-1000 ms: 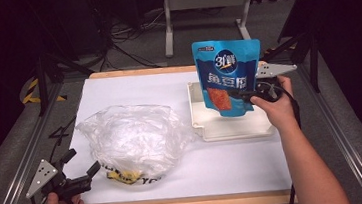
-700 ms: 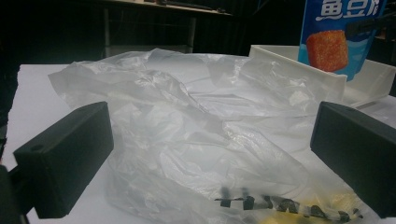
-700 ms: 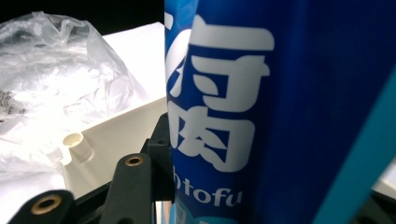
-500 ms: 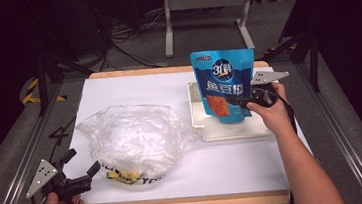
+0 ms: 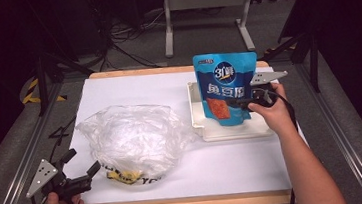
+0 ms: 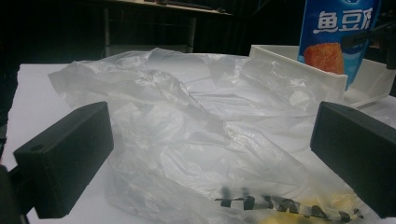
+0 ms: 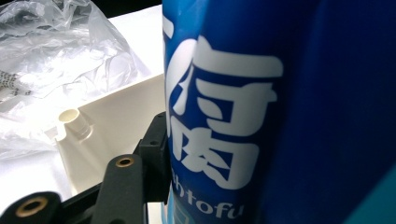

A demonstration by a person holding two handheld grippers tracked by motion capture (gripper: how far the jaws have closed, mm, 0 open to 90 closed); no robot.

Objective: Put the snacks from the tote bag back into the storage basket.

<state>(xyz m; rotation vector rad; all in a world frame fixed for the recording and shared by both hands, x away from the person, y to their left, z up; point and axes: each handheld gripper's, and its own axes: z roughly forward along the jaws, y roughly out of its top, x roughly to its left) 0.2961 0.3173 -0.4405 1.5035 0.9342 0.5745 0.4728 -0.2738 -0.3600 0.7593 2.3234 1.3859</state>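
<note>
Blue snack pouch (image 5: 227,90): high view, stands upright in the white tray (image 5: 237,129) at the tabletop (image 5: 132,89) right side, its edge pinched by the right hand-held gripper (image 5: 242,102), whose jaws have just eased slightly. Left hand-held gripper (image 5: 82,166) spread wide, empty, near the clear plastic bag (image 5: 132,137). Left gripper view: bag (image 6: 196,140) between apart jaws, pouch (image 6: 338,32) beyond. Right gripper view: pouch (image 7: 280,112) close, glossy. Likely light, flexible, slippery film; best held at the stiffer side seam.
</note>
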